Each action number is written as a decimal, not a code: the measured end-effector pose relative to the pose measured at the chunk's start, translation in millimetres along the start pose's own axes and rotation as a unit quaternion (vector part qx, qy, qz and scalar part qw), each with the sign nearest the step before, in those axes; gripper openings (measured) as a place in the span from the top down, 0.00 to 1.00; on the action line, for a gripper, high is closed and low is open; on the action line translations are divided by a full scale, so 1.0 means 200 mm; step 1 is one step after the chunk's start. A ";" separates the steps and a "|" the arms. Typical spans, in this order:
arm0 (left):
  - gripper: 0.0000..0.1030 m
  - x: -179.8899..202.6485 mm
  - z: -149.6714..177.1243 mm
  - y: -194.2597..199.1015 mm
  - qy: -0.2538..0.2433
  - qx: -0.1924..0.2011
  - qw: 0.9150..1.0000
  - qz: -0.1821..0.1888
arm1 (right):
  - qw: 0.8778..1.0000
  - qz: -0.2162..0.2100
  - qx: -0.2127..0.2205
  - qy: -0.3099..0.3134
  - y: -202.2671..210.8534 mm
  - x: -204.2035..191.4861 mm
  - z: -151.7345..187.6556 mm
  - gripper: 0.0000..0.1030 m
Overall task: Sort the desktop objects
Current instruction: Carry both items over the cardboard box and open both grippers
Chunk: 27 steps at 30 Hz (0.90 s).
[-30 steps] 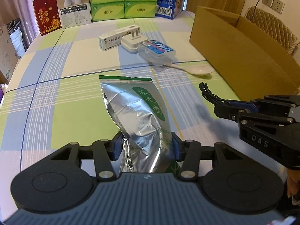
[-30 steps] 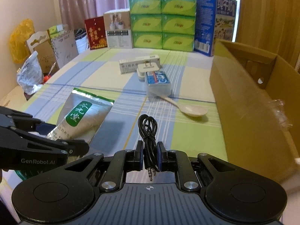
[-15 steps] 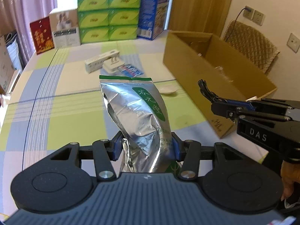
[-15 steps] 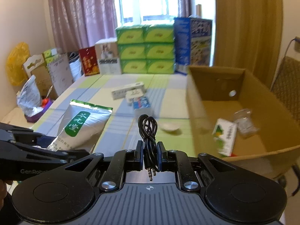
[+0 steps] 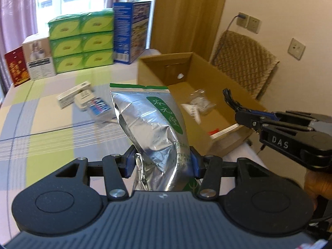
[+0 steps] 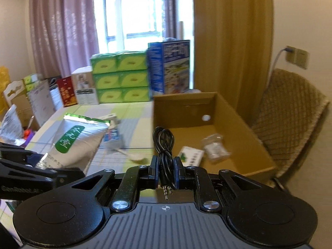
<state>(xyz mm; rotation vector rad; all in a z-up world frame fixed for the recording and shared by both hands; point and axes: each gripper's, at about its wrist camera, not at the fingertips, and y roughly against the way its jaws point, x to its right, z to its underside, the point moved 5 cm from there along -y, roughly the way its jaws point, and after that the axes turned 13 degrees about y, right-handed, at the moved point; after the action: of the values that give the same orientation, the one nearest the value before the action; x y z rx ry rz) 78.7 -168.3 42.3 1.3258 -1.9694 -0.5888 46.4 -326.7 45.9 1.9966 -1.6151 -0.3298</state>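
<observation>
My left gripper (image 5: 161, 164) is clenched on the silver pouch (image 5: 153, 128), held in the air beside the cardboard box (image 6: 244, 143). My right gripper (image 6: 165, 171) grasps the coiled black cable (image 6: 164, 145) above the near end of the box

The cardboard box (image 6: 232, 112) is open-topped, floor mostly bare; a packet (image 6: 215, 149) and carton (image 6: 192, 155) lie inside.
</observation>
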 end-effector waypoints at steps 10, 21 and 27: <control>0.56 0.26 -0.01 -0.07 -0.008 -0.009 0.999 0.031 | 0.999 0.037 -0.005 -0.018 0.06 0.25 0.06 0.90; 0.56 0.42 -0.05 -0.17 -0.008 -0.016 0.999 0.045 | 0.998 0.054 -0.006 -0.023 0.05 0.45 0.09 0.90; 0.56 0.50 -0.11 -0.27 -0.003 -0.021 0.999 0.049 | 0.999 0.052 -0.008 -0.014 -0.01 0.54 0.05 0.90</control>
<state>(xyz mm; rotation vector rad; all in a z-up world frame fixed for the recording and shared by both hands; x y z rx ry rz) 103.7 -280.7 47.9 1.1961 -2.0037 -0.5853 69.6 -431.6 51.6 1.8964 -1.7204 -0.3317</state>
